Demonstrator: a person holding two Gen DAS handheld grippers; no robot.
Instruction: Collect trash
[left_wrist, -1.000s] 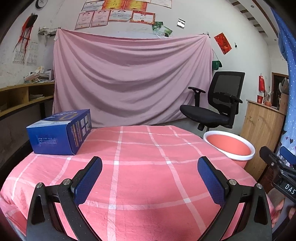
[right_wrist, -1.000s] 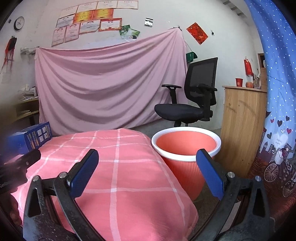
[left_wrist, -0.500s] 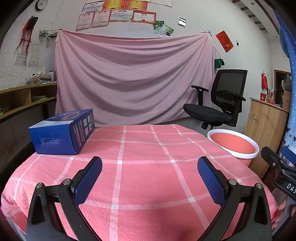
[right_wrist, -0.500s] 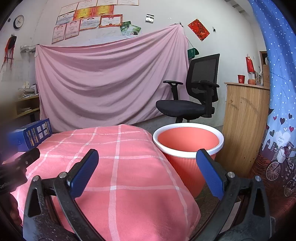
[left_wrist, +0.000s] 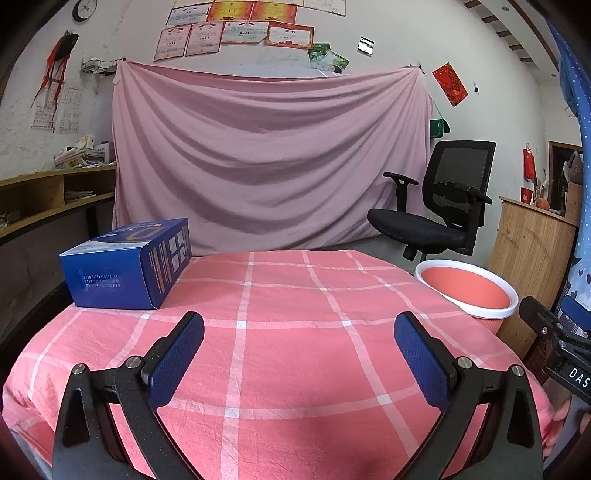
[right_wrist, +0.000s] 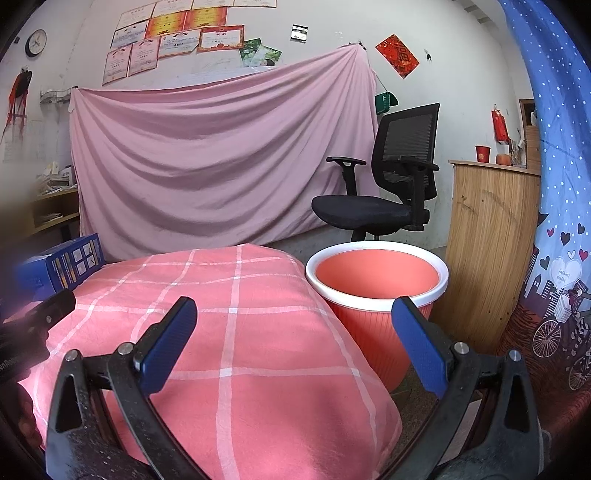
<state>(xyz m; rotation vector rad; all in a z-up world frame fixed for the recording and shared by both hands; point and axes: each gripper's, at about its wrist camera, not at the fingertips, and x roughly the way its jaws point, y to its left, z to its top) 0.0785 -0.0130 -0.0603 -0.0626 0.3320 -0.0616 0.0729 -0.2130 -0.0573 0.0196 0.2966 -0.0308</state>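
A blue cardboard box (left_wrist: 127, 264) lies on the far left of the table with the pink checked cloth (left_wrist: 288, 314); it also shows at the left edge of the right wrist view (right_wrist: 61, 264). A coral bin with a white rim (right_wrist: 376, 291) stands on the floor off the table's right side, also in the left wrist view (left_wrist: 467, 290). My left gripper (left_wrist: 299, 341) is open and empty above the table's near part. My right gripper (right_wrist: 293, 332) is open and empty above the table's right edge, near the bin.
A black office chair (left_wrist: 439, 214) stands behind the bin. A wooden cabinet (right_wrist: 487, 243) is right of the bin, with a blue patterned curtain (right_wrist: 557, 221) beside it. A pink sheet (left_wrist: 269, 162) hangs on the back wall. Wooden shelves (left_wrist: 44, 199) run along the left.
Both gripper views have dropped a little lower and nearer table level. Both grippers stay open and empty. The box and bin have not moved.
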